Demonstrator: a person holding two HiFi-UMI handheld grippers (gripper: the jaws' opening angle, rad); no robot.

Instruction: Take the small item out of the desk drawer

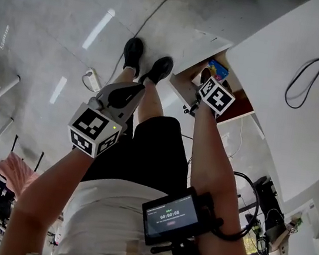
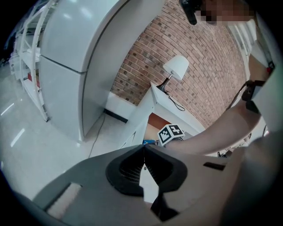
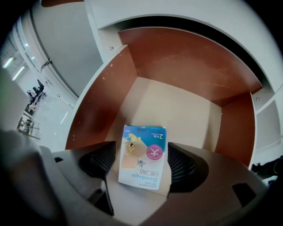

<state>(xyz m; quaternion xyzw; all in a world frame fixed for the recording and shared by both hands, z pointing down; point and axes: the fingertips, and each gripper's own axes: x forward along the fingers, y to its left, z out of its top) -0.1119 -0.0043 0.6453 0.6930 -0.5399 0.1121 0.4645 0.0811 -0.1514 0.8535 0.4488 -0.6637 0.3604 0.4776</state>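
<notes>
A small blue and white bandage box lies flat on the pale floor of the open desk drawer. My right gripper reaches down into the drawer, its jaws spread wide with the box between them and a thin gap on each side. In the head view the box shows just beyond the right gripper inside the drawer. My left gripper hangs in the air over the floor, away from the drawer, its fingers closed together on nothing.
The white desk top carries a black cable and a lamp against a brick wall. The person's shoes stand on the glossy floor beside the drawer. A tall white cabinet stands to the left.
</notes>
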